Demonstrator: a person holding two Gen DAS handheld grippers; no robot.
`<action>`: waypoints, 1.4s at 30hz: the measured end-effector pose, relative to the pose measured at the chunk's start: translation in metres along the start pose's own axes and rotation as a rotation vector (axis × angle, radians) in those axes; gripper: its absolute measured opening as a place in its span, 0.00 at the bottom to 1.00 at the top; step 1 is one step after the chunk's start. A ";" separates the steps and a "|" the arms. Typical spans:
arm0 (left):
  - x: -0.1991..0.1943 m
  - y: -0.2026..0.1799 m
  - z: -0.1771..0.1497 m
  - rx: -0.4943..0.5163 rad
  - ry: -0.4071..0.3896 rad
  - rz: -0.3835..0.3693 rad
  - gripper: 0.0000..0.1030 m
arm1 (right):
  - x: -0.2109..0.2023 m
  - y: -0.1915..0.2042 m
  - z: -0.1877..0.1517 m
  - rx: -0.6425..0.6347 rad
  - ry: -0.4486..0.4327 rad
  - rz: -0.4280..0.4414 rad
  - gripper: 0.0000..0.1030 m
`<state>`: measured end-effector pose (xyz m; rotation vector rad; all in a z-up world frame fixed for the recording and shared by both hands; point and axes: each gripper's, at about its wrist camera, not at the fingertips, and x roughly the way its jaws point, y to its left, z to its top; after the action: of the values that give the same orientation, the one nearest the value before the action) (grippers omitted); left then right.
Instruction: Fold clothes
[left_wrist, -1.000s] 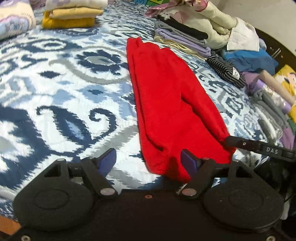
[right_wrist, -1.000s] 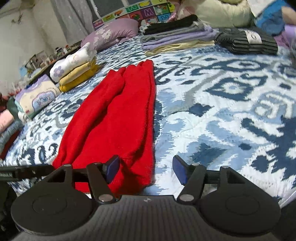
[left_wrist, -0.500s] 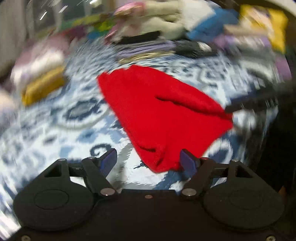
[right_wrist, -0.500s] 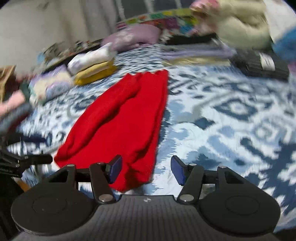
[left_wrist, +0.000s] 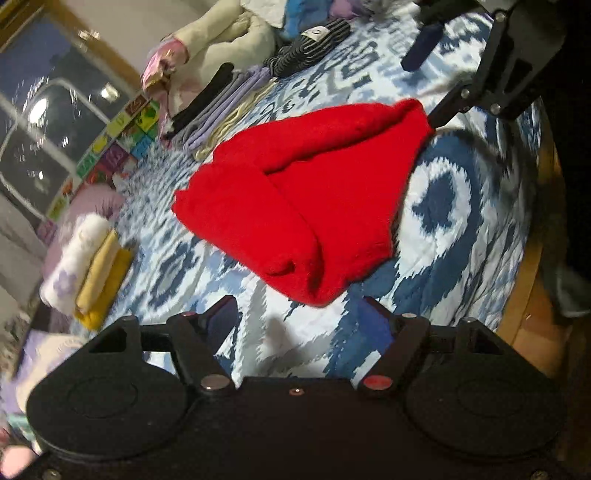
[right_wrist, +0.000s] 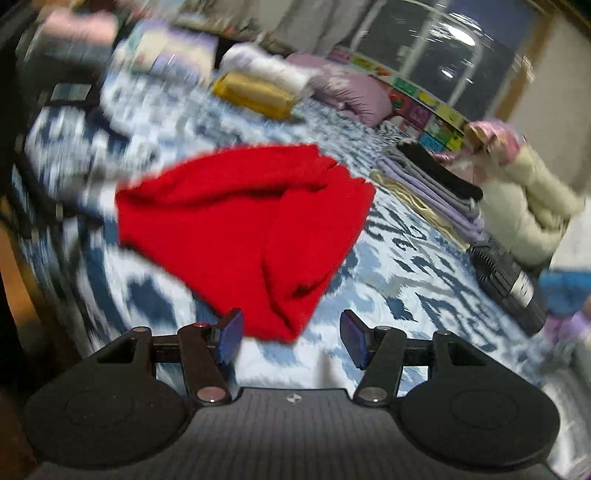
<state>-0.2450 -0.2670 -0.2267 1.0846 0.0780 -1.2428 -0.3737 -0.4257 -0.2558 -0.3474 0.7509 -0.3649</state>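
Roughly mid-bed: red garment, folded lengthwise into a long band, flat on the blue-and-white quilt, one narrow end bunched and rounded at the near edge. Same garment in the right wrist view, tilted across the frame, near end drooping toward the camera.

Left gripper: fingers spread wide, blue pads apart, nothing between them but quilt. Just short of the garment's near end, not touching it.

Right gripper: fingers spread, a little narrower than the left pair. Garment's near tip seen in the gap between the pads; no pad pressing on it, so not gripped. Also seen from the left wrist camera at upper right, one black finger tip at the garment's far corner; touching or only just beside, cannot tell through the blur.

Both views strongly tilted and smeared by motion blur, edges worst.

Around the garment, well apart from it: yellow-and-white folded stack to one side; lilac and grey folded pile with a black piece on top beyond the far end; striped dark bundle next to that; cream padded jacket behind. Purple pillow and a row of coloured alphabet blocks at the bed's far edge. Wooden bed frame along the quilt's side.
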 end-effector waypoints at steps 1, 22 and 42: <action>0.001 -0.001 0.000 0.015 -0.008 0.008 0.73 | 0.002 0.005 -0.002 -0.043 0.009 -0.014 0.56; 0.006 -0.023 -0.010 0.248 -0.112 0.147 0.56 | 0.018 0.030 -0.015 -0.363 -0.107 -0.167 0.38; -0.030 0.009 0.008 0.019 -0.187 0.074 0.17 | -0.029 0.010 -0.001 -0.185 -0.218 -0.044 0.14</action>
<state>-0.2538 -0.2516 -0.1994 0.9741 -0.1159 -1.2741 -0.3919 -0.4041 -0.2433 -0.5691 0.5651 -0.2935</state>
